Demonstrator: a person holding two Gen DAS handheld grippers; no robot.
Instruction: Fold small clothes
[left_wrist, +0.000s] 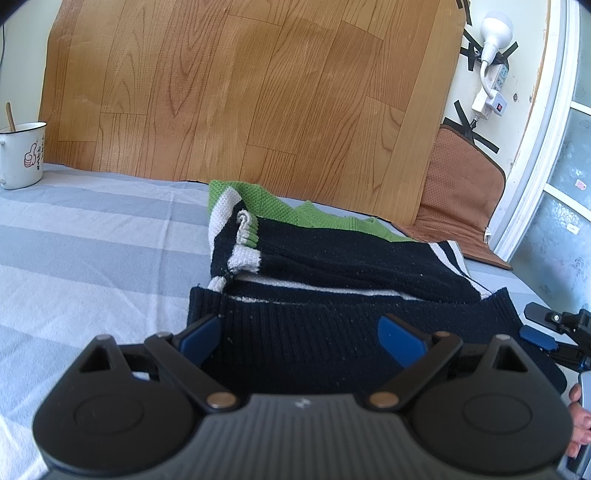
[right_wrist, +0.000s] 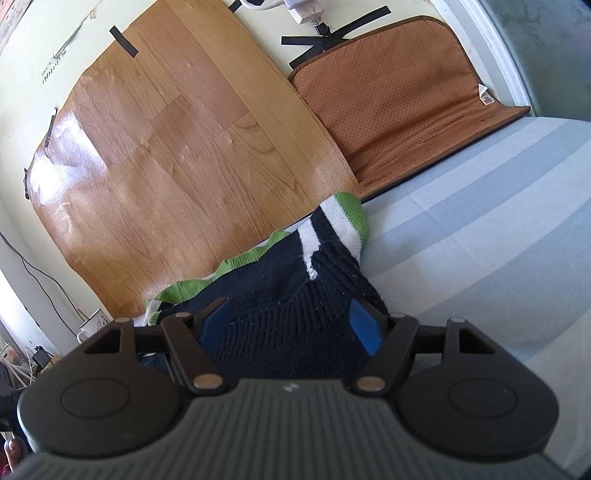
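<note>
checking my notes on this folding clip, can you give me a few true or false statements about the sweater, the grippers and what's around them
1. Both grippers are open over the sweater's dark ribbed hem. True: the left gripper and the right gripper each have their fingers spread.
2. The sweater is plain red. False: it is dark navy with white stripes and green edges.
3. A white mug stands on the striped sheet. True.
4. The mug is empty. False: a handle sticks out of it.
5. The sweater lies on a bare wooden table. False: it lies on the striped sheet.
</note>
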